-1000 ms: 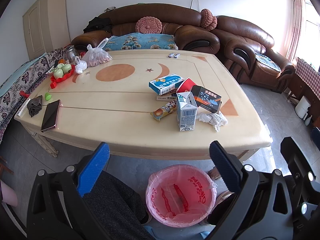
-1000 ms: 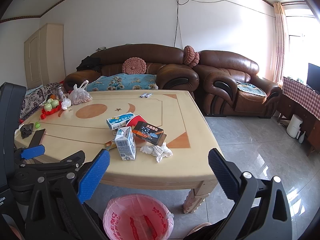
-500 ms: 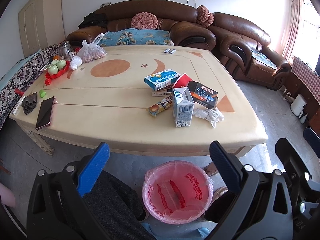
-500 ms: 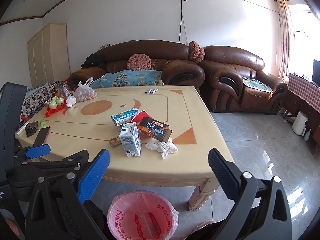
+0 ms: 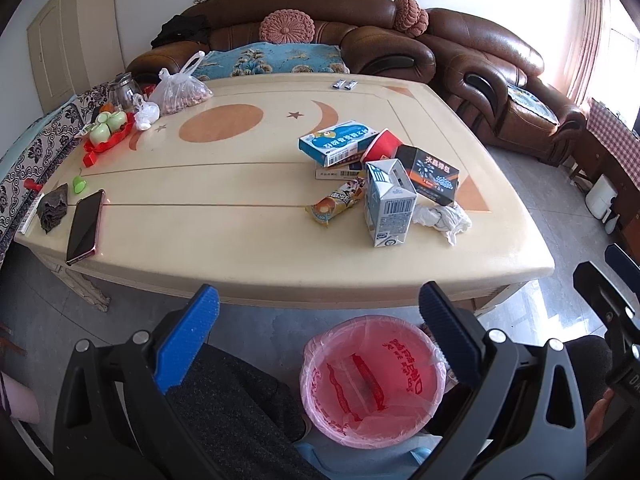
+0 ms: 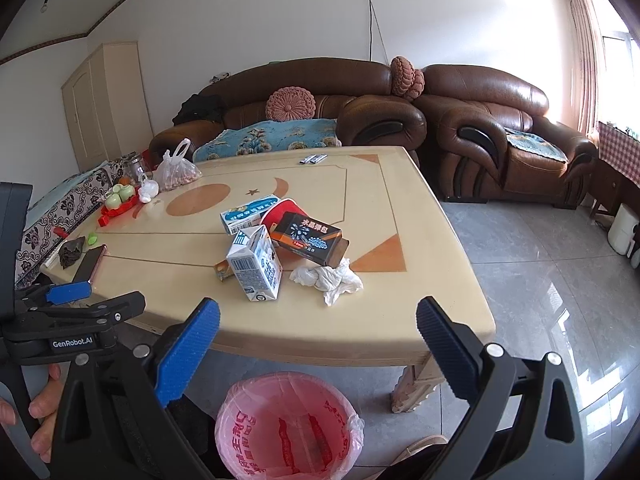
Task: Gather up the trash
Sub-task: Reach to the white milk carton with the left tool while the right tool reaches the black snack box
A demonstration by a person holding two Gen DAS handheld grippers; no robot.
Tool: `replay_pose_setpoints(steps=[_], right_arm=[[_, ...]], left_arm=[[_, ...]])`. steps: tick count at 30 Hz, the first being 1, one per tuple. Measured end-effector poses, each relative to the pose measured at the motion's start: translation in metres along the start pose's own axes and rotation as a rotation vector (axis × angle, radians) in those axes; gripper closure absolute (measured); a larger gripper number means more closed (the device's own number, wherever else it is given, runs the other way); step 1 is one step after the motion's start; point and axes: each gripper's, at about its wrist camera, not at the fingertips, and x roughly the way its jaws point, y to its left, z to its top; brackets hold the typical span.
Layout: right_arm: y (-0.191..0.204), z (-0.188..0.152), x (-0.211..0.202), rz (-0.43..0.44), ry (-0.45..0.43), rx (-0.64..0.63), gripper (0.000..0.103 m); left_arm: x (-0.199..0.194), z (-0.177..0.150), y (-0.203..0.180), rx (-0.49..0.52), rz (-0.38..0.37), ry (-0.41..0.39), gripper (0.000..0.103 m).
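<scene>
Across the room sits a big brown leather sofa (image 6: 304, 108), and in front of it the cream tabletop (image 5: 224, 236) carries all the clutter. Down on the floor by the near edge is the pink-lined trash bin (image 5: 374, 384), sitting between both claws. Left claw (image 5: 318, 332) is spread wide with nothing in it, hanging low in front of the tabletop; right claw (image 6: 318, 338) is the same deal, wide and empty. The trash pile is right of centre: blue-and-white medicine box (image 5: 338, 142), black box (image 5: 430, 174) leaning on a red paper cup (image 5: 382, 146), upright milk carton (image 5: 390, 208), snack wrapper (image 5: 336, 204) just left of it, crumpled tissue (image 5: 442, 218) on its right. A phone (image 5: 85, 226) lies well apart at the left edge.
</scene>
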Motion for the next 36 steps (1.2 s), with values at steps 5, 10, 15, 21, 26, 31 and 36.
replay_pose_setpoints(steps=[5, 10, 15, 21, 26, 31, 36], right_arm=[[-0.005, 0.007, 0.014, 0.019, -0.013, -0.033, 0.006], [-0.007, 0.02, 0.037, 0.032, 0.006, -0.084, 0.006], [-0.013, 0.029, 0.06, 0.024, 0.038, -0.137, 0.006], [-0.023, 0.036, 0.082, 0.026, 0.07, -0.157, 0.006], [-0.029, 0.042, 0.098, 0.048, 0.093, -0.162, 0.006], [-0.027, 0.045, 0.116, 0.073, 0.11, -0.217, 0.006], [-0.022, 0.044, 0.141, 0.12, 0.144, -0.334, 0.006]], left_arm=[[0.015, 0.007, -0.003, 0.007, -0.021, 0.037, 0.005], [0.025, 0.017, -0.009, 0.005, -0.026, 0.063, 0.005], [0.037, 0.026, -0.018, 0.014, -0.019, 0.077, 0.005], [0.055, 0.037, -0.027, 0.018, -0.019, 0.105, 0.005], [0.068, 0.045, -0.034, 0.025, -0.018, 0.127, 0.005], [0.084, 0.051, -0.039, 0.03, -0.018, 0.163, 0.005], [0.101, 0.058, -0.043, 0.025, -0.026, 0.192, 0.005]])
